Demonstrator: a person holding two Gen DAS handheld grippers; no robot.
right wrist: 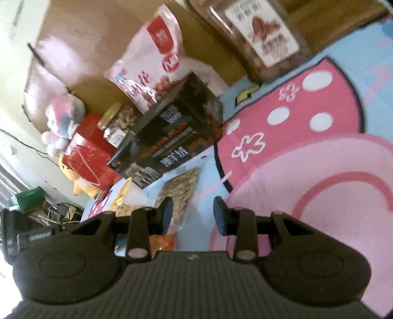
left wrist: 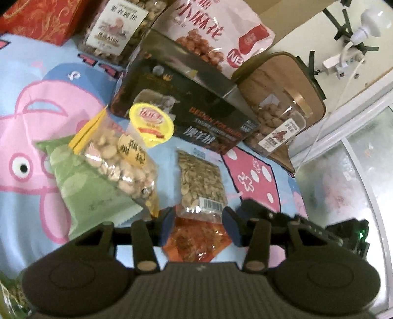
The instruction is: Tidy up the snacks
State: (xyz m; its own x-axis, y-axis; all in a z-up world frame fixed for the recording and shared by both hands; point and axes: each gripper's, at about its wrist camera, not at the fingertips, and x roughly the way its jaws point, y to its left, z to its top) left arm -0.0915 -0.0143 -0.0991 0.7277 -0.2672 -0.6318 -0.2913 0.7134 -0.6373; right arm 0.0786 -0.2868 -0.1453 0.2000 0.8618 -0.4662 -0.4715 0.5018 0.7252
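Cartoon-printed blue and pink bedsheet, serving as sorting surface; wooden headboard behind.

Item 1: seed packet, clear, barcode at near end, lying flat. An orange-red packet lies just below it, directly between the pads of the left gripper. Jaws part-open, straddling the orange-red packet; whether the pads press it cannot be told. Judged the next pick.

Item 2: nut bag, clear with yellow top, lying on a green pouch; yellow-lidded cup just behind. Loose, likely unsorted.

Item 3: black box, flat, mid-bed. Behind it, leaning upright as though already ranged: pink snack bag, labelled nut tub, red box. A clear jar lies tilted against a brown cushion.

Right gripper: part-open, empty, over bare sheet beside the seed packet.
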